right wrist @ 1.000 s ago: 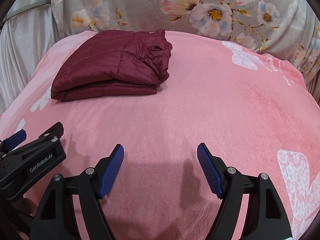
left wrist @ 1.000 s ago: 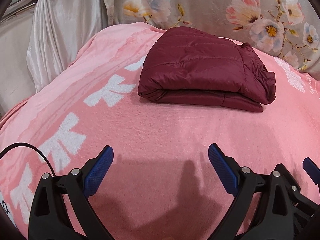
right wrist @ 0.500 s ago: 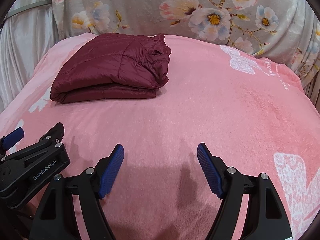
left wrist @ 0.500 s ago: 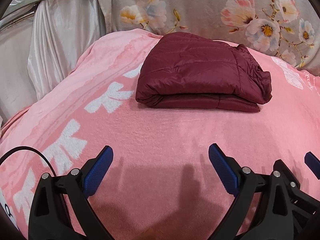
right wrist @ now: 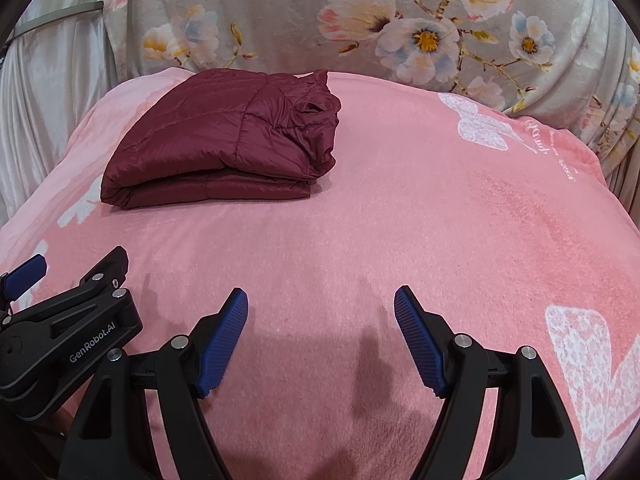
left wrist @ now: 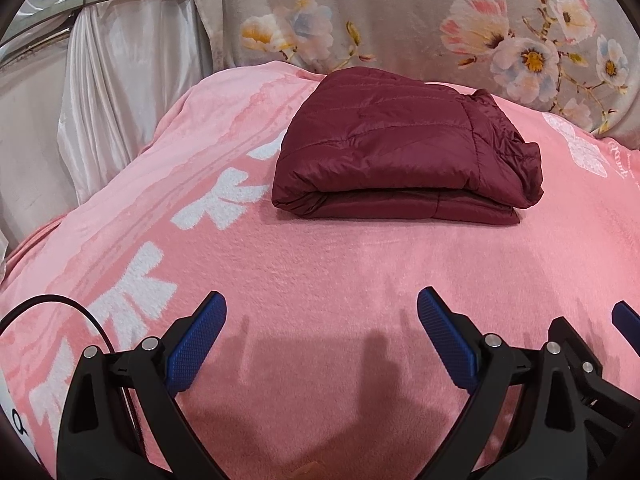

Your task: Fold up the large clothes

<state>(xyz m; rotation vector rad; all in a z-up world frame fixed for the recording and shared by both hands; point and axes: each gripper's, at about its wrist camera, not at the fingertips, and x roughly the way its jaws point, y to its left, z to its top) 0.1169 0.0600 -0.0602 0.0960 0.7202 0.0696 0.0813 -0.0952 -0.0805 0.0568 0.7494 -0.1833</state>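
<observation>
The dark red jacket (left wrist: 404, 152) lies folded in a thick stack on the pink blanket (left wrist: 320, 272), toward its far edge by the flowered cloth (right wrist: 360, 12). The left gripper (left wrist: 322, 316) and right gripper (right wrist: 320, 308) hover side by side over the blanket's near edge, well apart from the jacket, jaws spread wide, nothing between them
</observation>
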